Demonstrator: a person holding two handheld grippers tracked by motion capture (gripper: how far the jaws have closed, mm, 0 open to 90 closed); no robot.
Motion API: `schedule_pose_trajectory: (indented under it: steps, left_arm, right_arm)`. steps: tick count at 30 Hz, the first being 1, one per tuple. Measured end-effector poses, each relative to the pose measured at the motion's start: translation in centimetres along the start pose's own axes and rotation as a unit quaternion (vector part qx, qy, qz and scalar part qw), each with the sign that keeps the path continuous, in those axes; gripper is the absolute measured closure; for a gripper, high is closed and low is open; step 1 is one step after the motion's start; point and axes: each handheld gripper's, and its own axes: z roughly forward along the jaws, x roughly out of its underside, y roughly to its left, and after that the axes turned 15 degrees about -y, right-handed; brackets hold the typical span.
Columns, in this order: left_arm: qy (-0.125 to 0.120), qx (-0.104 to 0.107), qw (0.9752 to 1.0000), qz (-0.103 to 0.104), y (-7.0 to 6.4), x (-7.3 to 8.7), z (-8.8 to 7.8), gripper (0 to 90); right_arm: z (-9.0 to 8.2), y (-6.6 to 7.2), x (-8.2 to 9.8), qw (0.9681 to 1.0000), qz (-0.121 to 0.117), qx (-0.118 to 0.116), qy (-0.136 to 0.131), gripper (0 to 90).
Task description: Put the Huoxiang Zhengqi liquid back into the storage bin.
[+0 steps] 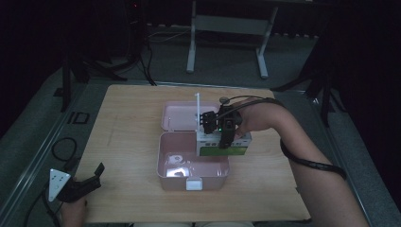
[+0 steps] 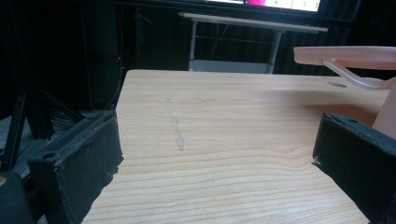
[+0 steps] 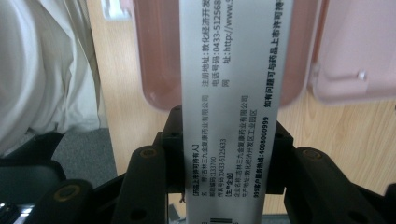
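Pink case [image 1: 176, 142] lies open mid-table, the right gripper [image 1: 226, 137] clamped on a white-green box [image 1: 224, 150] over its rim, printed side legible in its own view, while the left gripper [image 1: 78, 185] gapes empty.

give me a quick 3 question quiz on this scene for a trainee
1. True or false: the right gripper holds a green and white carton.
2. How do the left gripper's jaws stand? A) shut on a pen B) open and holding nothing C) shut on the lid
3. What colour is the open lunch box?

Key: 1 true. 2 B. 3 pink.
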Motion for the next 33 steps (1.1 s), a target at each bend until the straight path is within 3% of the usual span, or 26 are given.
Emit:
schedule_pose_trajectory:
  steps: [10, 21, 33]
  left_arm:
    - [0.0, 0.002, 1.0, -0.001, 0.0, 0.0, 0.0, 1.0]
    - [0.001, 0.003, 1.0, -0.001, 0.0, 0.0, 0.0, 1.0]
    - [0.001, 0.003, 1.0, -0.001, 0.0, 0.0, 0.0, 1.0]
  right_arm:
    - [1.7, 0.8, -4.2, 0.9998, -0.017, -0.003, 0.003, 62.3]
    - [3.4, 0.8, -4.5, 0.9998, -0.011, -0.015, 0.001, 62.2]
    - [6.6, 0.4, -3.9, 0.9992, -0.006, -0.038, 0.002, 62.2]
